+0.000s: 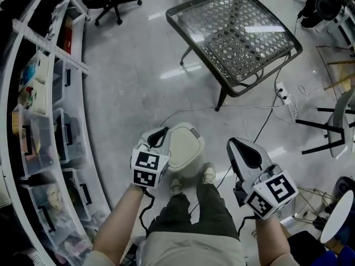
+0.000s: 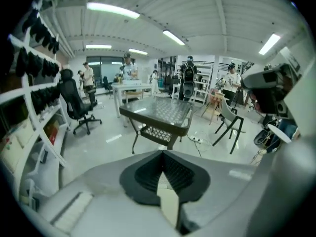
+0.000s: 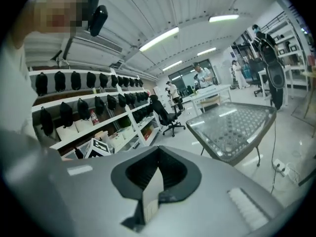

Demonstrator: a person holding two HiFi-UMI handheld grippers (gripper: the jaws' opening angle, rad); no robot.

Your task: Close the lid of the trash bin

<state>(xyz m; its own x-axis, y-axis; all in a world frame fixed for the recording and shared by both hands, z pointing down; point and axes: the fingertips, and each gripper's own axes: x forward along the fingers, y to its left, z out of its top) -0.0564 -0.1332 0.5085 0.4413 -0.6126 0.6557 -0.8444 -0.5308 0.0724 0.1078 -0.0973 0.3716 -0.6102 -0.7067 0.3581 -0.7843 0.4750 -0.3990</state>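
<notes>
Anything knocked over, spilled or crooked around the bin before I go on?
Nothing stands out. The trash bin stands upright by the person's shoes, lid seemingly flat down, no spill on the floor around it. Only a power strip and its cables lie loose beside the glass table.

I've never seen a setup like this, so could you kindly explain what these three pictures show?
No robot here: a person holds tongs in each hand. The head view looks down at their legs and the floor. There the left tongs are just over a small trash bin by their shoes, its lid apparently down; the right tongs hang to its right. A glass table stands ahead, shelves at left. The other two pictures come from cameras on each tongs, looking along the jaws: both are shut, holding nothing.
</notes>
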